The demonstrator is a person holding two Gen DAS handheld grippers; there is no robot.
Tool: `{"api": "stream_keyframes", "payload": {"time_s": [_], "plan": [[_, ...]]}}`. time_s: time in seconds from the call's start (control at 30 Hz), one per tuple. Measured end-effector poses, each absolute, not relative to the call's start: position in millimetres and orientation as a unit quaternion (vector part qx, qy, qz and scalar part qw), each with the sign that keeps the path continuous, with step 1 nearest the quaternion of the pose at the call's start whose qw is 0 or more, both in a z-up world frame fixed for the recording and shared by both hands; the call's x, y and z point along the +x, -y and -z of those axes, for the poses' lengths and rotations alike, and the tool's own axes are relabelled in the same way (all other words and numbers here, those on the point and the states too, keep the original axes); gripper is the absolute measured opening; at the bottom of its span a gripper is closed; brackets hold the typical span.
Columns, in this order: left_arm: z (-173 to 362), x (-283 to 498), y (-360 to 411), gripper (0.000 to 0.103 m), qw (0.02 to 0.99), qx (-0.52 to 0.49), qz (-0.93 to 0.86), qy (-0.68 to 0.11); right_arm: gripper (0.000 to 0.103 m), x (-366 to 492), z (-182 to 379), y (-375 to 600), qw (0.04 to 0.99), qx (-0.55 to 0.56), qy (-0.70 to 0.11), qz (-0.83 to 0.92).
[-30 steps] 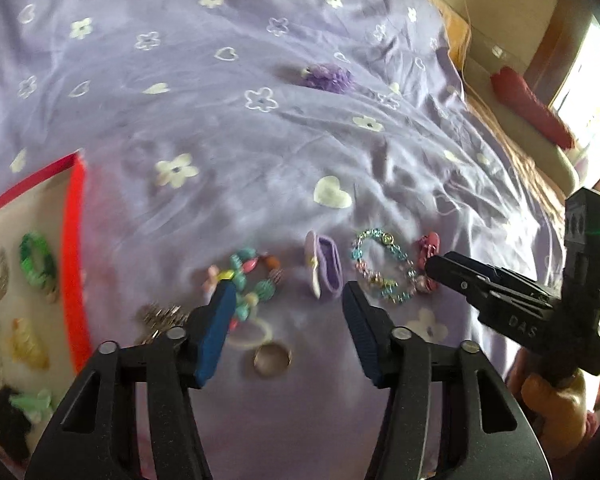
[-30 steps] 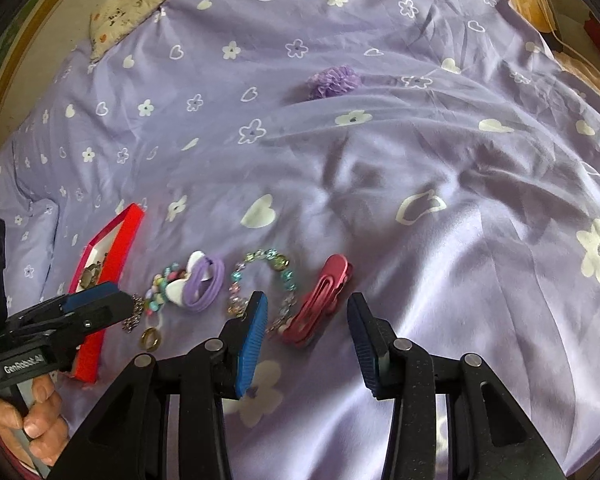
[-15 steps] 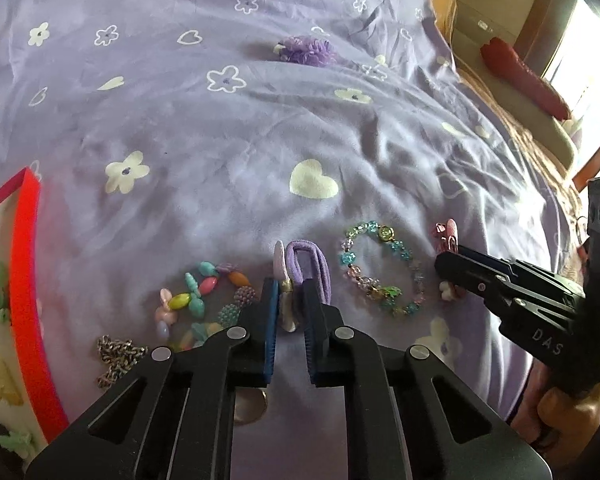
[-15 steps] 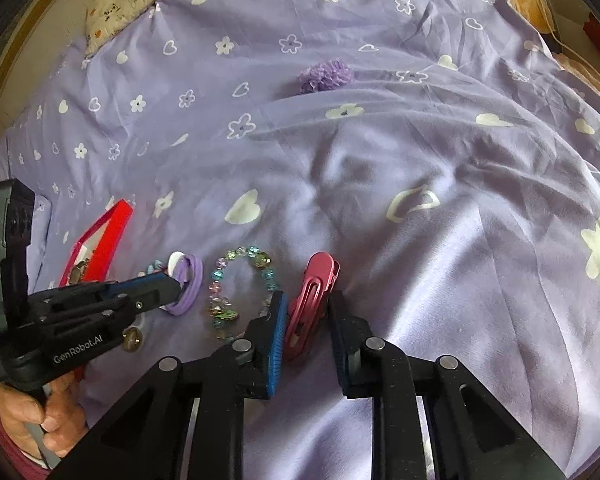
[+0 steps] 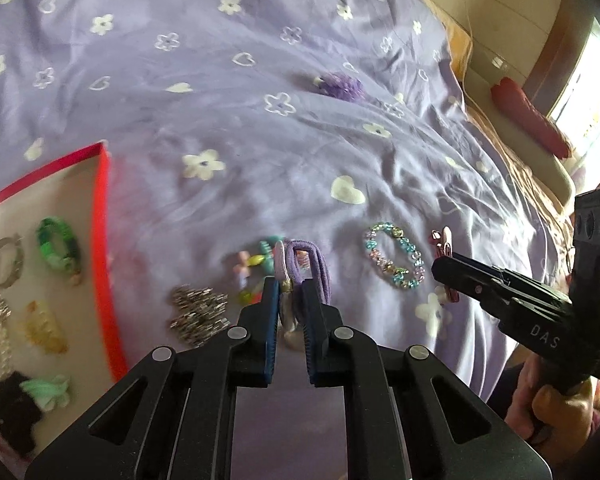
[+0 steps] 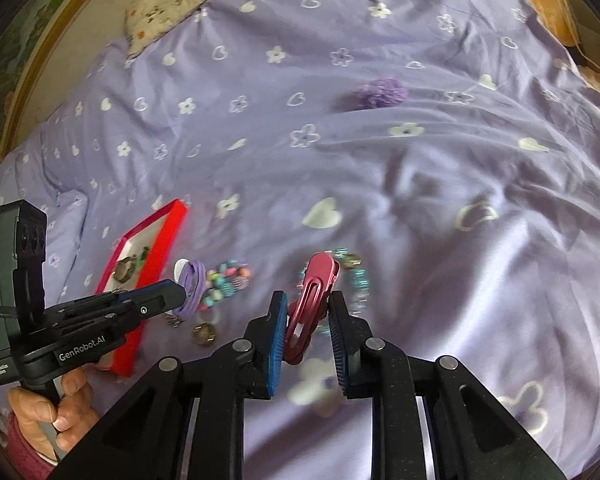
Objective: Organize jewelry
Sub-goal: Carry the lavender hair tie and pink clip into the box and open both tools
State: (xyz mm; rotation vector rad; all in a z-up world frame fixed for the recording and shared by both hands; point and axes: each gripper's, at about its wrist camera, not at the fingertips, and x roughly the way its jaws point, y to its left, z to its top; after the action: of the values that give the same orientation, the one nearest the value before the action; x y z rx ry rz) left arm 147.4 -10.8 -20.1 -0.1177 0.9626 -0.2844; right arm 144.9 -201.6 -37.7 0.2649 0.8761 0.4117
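Left tongs (image 5: 290, 300) clamped on purple elastic hair tie with white heart charm (image 5: 306, 266), just right of red-rimmed tray (image 5: 100, 240). Right tongs (image 6: 308, 314) gripping magenta hair clip (image 6: 314, 292), farther right; long axis pointing away.

daylight enters from a window (image 5: 592, 92) at the far right of the left wrist view, blown out to white glare. the purple bedsheet (image 5: 260, 120) is evenly bright, with soft shadows in its creases. both views bow strongly toward dark, vignetted corners. motion blur smears the red tray (image 5: 100, 240) and its contents, and in the right wrist view the beaded bracelet (image 6: 358, 280). the foreground fingers (image 6: 278, 332) are sharper.
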Motion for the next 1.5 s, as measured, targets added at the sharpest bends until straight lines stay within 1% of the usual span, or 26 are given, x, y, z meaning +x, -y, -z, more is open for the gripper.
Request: {"api": "stream_keyframes", "payload": {"time_s": [0.27,0.93,1.2,1.5], "plan": [[9,128,-16,0.010,0.883,-0.075,0.116,-0.449,0.021,135,27,166,0.871,0.109,-0.418,-0.232],[1,86,-77,0.010,0.891,-0.116,0.074,-0.432,0.021,116,20,102,0.855,0.080,-0.424,-0.289],[-4,64,-115,0.010,0.896,-0.136,0.041,-0.422,0.021,108,18,65,0.842,0.062,-0.426,-0.324],[8,42,-166,0.010,0.892,-0.159,-0.007,-0.424,0.021,97,16,15,0.824,0.035,-0.428,-0.370]]}}
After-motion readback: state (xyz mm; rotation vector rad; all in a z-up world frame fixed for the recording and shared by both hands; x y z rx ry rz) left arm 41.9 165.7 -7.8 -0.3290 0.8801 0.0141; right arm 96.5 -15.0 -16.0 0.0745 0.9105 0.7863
